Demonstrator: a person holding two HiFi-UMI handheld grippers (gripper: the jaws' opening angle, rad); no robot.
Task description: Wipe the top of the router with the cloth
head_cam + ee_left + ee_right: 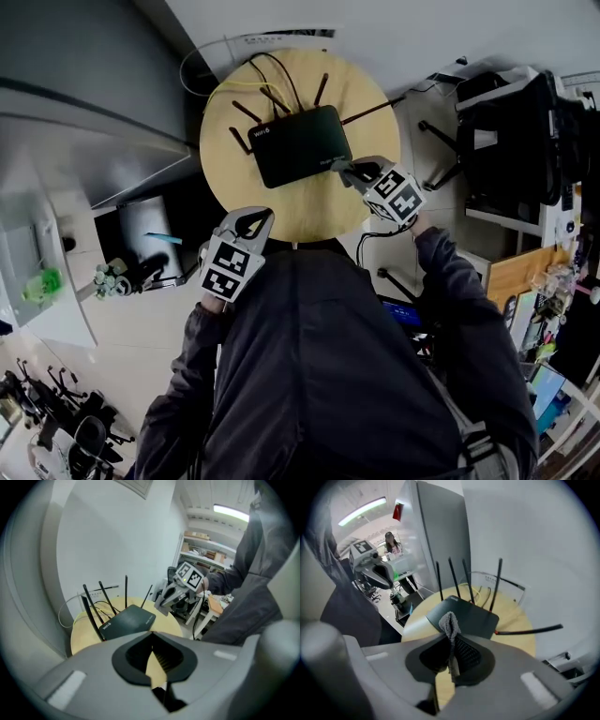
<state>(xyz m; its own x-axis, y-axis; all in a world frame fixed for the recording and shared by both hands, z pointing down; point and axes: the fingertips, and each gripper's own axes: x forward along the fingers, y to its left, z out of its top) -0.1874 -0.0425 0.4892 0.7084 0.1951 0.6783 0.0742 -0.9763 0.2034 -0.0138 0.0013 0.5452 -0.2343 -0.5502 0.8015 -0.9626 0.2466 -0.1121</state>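
The right gripper (345, 171) clamps a grey knitted cloth (449, 621) at the near right corner of the flat black router (300, 145) on the round wooden table (314, 214). The left gripper (251, 221), jaws together, hovers at the table's near edge.

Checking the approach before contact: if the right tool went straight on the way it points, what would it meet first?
Most likely the router's top near its front corner, with the cloth pinched in the right tool touching first; depth is unclear.
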